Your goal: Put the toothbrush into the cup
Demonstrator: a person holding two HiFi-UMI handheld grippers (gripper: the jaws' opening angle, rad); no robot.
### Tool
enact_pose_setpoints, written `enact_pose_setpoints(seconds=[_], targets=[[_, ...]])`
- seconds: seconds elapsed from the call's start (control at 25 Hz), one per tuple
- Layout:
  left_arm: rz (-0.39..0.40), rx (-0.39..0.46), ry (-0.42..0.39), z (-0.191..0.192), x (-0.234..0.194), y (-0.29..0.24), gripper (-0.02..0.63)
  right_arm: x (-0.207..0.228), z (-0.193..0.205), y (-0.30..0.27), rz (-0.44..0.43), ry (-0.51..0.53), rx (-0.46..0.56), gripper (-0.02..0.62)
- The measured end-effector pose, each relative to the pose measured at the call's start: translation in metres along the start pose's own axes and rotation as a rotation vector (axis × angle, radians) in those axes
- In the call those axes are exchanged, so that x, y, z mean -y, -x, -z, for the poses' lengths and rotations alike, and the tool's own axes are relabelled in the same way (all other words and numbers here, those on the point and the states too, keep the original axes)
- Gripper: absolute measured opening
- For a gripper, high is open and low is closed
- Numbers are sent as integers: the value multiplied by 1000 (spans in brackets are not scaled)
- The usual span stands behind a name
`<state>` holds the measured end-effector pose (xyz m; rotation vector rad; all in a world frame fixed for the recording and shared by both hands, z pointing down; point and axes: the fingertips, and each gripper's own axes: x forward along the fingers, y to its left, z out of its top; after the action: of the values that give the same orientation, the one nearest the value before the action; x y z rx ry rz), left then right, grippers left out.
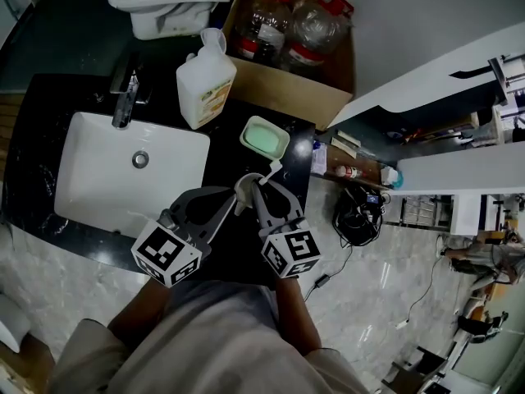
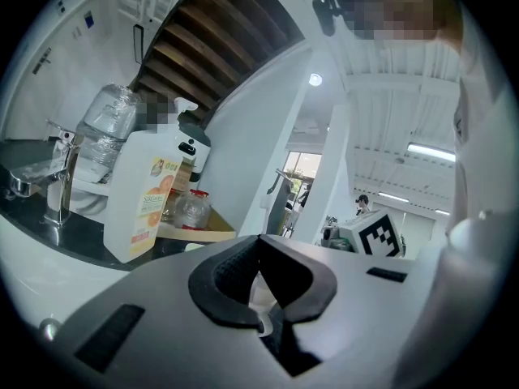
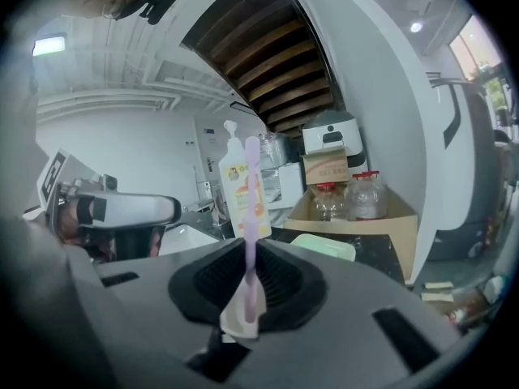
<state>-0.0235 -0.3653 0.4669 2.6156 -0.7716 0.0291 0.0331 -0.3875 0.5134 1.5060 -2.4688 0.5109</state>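
Soap dish (image 1: 264, 136) R of sink (image 1: 98, 183), bottle (image 1: 205, 80) behind.

We've got a white sink (image 1: 94, 167) and tap (image 1: 125, 103), a white jug (image 1: 205, 84) behind it, a green soap dish (image 1: 264, 137), and a cardboard box (image 1: 289, 95) of bottles (image 1: 305, 35).

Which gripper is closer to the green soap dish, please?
Right. The right gripper, holding the toothbrush, sits just short of the soap dish; the left gripper, holding the cup, is beside it, slightly farther back.
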Motion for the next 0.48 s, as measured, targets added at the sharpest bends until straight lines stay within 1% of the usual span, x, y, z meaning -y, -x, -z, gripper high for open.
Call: enact_pose_setpoints(seconds=[0.32, 0.48], targets=[[-1, -9, 17, 4, -7, -3, 9, 0, 10, -4, 12, 26, -46, 48], [-8, -10, 27, 5, -11, -3, 9, 2, 13, -7, 25, 56, -63, 48]])
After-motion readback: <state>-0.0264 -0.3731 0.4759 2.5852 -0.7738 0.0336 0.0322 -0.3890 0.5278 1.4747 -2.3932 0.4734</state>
